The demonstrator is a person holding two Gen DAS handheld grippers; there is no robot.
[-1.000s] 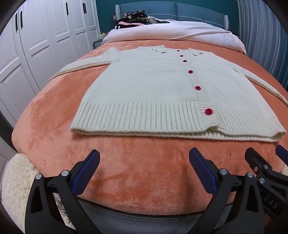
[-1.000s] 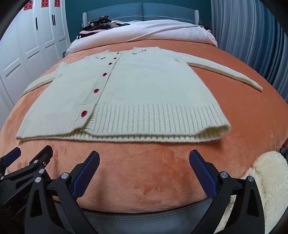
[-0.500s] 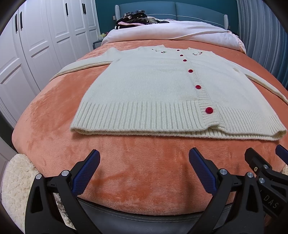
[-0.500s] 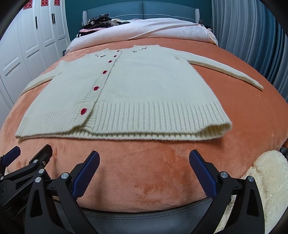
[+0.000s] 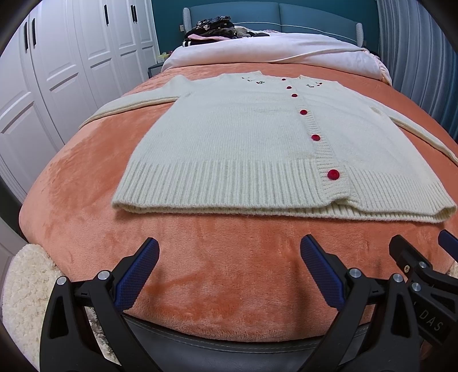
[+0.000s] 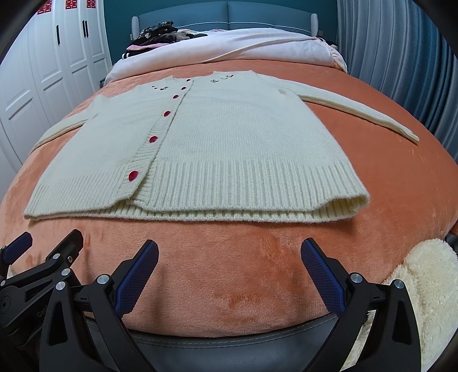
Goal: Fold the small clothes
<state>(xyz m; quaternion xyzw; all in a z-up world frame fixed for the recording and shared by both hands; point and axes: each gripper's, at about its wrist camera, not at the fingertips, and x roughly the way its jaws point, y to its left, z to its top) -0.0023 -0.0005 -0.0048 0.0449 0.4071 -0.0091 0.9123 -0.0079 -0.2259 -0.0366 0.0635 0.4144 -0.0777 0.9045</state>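
A cream knit cardigan (image 5: 243,137) with red buttons (image 5: 333,174) is lying flat, front up and buttoned, on the orange plush blanket (image 5: 86,177) covering the bed, its sleeves stretching out to both sides and its ribbed hem (image 6: 243,183) facing the cameras. The left gripper (image 5: 229,274) is hovering over the blanket near the foot of the bed, short of the hem, its jaws standing wide apart and gripping nothing. The right gripper (image 6: 229,274) is hanging just beside it, likewise spread wide and empty. A white duvet (image 5: 272,51) and a heap of dark clothes (image 5: 211,27) are sitting beyond the collar, and white wardrobe doors (image 5: 57,71) are lining the left
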